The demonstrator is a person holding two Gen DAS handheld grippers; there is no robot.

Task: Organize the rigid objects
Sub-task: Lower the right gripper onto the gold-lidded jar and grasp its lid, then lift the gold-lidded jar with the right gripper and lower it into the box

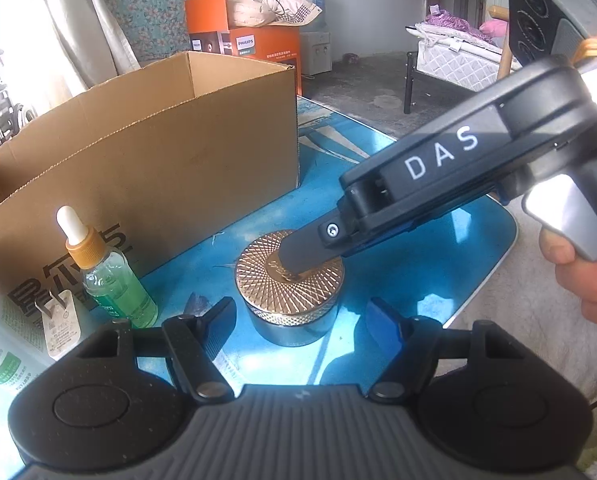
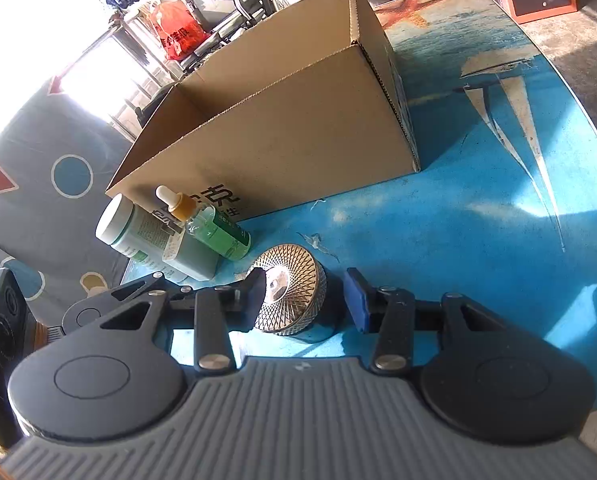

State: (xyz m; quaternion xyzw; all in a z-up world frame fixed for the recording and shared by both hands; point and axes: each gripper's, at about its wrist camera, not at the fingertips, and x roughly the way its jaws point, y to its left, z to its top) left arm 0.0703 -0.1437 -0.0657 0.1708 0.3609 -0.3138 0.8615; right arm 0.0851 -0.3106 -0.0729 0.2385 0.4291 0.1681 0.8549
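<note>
The right hand-held gripper (image 2: 304,298) straddles one round jar (image 2: 294,292) with a gold latticed lid: its black finger lies across the lid's left part, its blue pad stands just off the jar's right side, so whether it is clenched on the jar I cannot tell. In the left wrist view that same gripper reaches in from 2 o'clock, one finger resting on the lid's centre, a person's hand (image 1: 578,272) on its handle. The left hand-held gripper (image 1: 302,312) is released, its two fingers spread either side of the jar at 12 o'clock, touching nothing.

On the blue table (image 2: 478,220), at 10 o'clock from the jar in the right wrist view, stand one green dropper bottle (image 2: 214,228) with a white bulb, one white-capped tub (image 2: 134,232) and one small white plug adapter (image 1: 56,328) just beside them. Behind these, at 11 o'clock, sits one open cardboard box (image 2: 282,136), close behind the dropper bottle. One orange carton (image 1: 250,44) stands on the floor beyond
</note>
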